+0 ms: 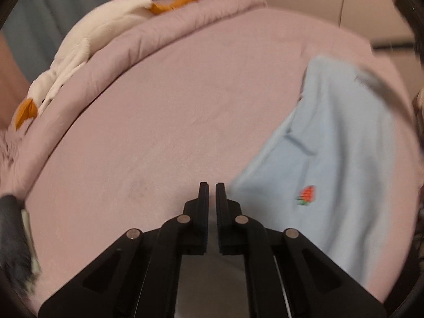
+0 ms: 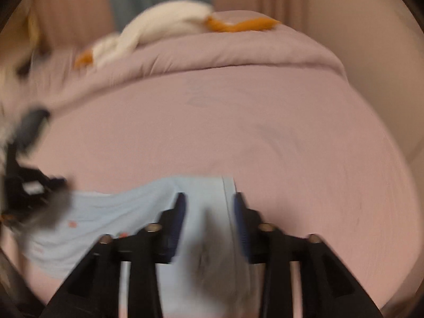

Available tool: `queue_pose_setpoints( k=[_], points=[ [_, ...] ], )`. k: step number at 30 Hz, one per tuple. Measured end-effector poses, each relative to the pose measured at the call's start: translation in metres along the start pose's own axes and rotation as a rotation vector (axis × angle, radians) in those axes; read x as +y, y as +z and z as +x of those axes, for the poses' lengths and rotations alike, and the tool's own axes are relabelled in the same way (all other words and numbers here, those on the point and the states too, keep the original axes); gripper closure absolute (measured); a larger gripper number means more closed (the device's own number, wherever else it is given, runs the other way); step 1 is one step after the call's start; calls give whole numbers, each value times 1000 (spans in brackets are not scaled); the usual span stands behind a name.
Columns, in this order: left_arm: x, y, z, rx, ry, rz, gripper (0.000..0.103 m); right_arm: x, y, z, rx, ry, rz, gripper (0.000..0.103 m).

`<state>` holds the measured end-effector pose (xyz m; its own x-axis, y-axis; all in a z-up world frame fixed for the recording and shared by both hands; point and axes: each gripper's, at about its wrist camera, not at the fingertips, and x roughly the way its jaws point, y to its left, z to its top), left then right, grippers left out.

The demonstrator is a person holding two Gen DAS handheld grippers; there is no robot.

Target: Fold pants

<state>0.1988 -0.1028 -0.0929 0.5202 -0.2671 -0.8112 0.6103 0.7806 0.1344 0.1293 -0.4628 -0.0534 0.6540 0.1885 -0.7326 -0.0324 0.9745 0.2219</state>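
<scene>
With the left gripper (image 1: 212, 185) nearly closed on nothing and the right gripper (image 2: 209, 198) part-open straddling the light-blue pants (image 2: 201, 188) near the bed's (image 2: 265, 132) front edge, seize a hem squarely before folding.

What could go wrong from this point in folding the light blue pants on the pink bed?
1. The right gripper stands open with the pants loose between its fingers; closing now could pinch one layer only or miss the hem.
2. The left gripper is shut and empty beside the pants' edge, so nothing holds that side; a pull from the right could drag the whole garment across the bedsheet and bunch it.
</scene>
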Motion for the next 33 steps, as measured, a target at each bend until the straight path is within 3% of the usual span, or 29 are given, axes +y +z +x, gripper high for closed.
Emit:
queue_pose_setpoints(
  k=[5,9,12,14,15,16,17,21,26,31,33],
  points=[
    [-11,-27,-26,-26,-71,-95,92,-41,-67,-15,2,184,308,62],
    [-15,-64,-39,-3,-116,-217,87,-44,-87,11,21,243,417,62],
    [-16,-104,-45,38,-105,-304,84,-44,-85,30,16,220,504,62],
    [-13,-124,-45,64,-96,-342,80,-48,-88,38,-15,266,594,70],
    [-10,-132,-48,64,-93,-360,80,-49,-89,38,-24,270,610,88],
    [-6,-140,-53,54,-96,-383,80,-48,-90,38,-28,274,626,97],
    [-3,-144,-56,50,-93,-394,81,-47,-92,33,-39,277,635,98],
    [5,-152,-59,56,-76,-413,81,-50,-97,4,-60,260,634,98],
    [6,-151,-58,48,-65,-406,81,-55,-102,28,85,156,626,98],
    [7,-154,-60,40,-55,-417,79,-65,-102,26,74,145,640,98],
    [12,-161,-70,25,-39,-431,76,-60,-97,7,38,65,600,95]
  ],
)
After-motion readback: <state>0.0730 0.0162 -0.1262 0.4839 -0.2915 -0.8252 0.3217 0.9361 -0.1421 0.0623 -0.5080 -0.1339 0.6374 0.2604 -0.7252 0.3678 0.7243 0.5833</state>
